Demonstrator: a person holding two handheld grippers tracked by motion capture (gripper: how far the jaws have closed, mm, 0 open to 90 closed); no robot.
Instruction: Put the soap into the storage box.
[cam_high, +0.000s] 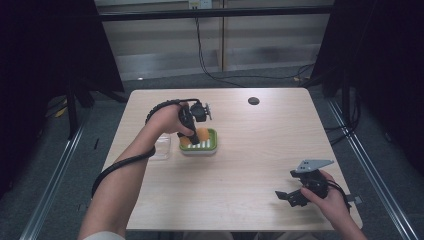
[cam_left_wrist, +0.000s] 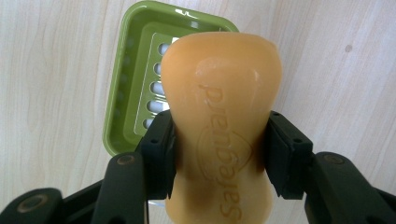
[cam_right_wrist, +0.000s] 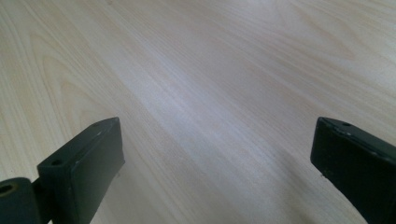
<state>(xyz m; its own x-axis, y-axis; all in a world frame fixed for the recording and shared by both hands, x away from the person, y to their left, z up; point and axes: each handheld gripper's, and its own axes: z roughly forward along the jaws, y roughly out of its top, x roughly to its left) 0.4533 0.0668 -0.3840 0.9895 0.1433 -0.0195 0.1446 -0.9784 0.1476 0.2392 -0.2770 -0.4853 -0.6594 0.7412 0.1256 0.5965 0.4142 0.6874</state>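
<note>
We note a pale wood-grain worktop (cam_high: 250, 150) with rounded corners, standing on grey floor between dark curtains; cables trail by the far wall. Left tongs (cam_left_wrist: 219, 149) pinch the orange soap bar (cam_left_wrist: 222, 116) just above the green slotted soap dish (cam_left_wrist: 119, 107) near the worktop's middle. Right tongs (cam_right_wrist: 217, 154) are spread over bare wood at the near right corner.

From the green soap dish (cam_high: 199, 143) I see bare table (cam_high: 250, 165) open to the right and toward me, while a clear lid (cam_high: 161, 149) lies just left of it and a dark round disc (cam_high: 253, 100) sits far beyond.
</note>
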